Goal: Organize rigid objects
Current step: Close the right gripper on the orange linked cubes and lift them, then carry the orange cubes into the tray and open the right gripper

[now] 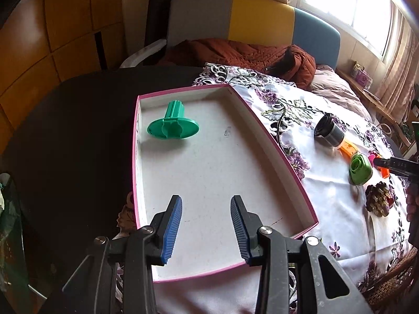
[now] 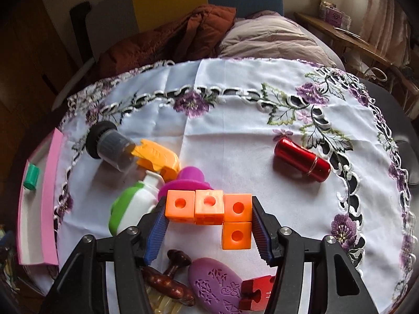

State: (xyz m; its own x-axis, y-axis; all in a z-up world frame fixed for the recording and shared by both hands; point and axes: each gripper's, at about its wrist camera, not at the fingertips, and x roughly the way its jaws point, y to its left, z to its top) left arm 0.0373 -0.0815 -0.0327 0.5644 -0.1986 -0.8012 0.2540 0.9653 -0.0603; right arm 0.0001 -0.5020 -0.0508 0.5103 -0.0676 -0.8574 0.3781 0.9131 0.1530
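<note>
Window [image 1: 348, 2] glare upper right; fisheye edges dark.

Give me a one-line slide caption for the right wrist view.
Right claw grips an L-shaped piece of orange cubes above the flowered tablecloth, amid scattered toys.

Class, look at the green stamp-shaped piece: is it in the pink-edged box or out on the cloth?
In. The green piece lies tipped on the floor of the pink-edged box, near a far corner, alone there.
</note>
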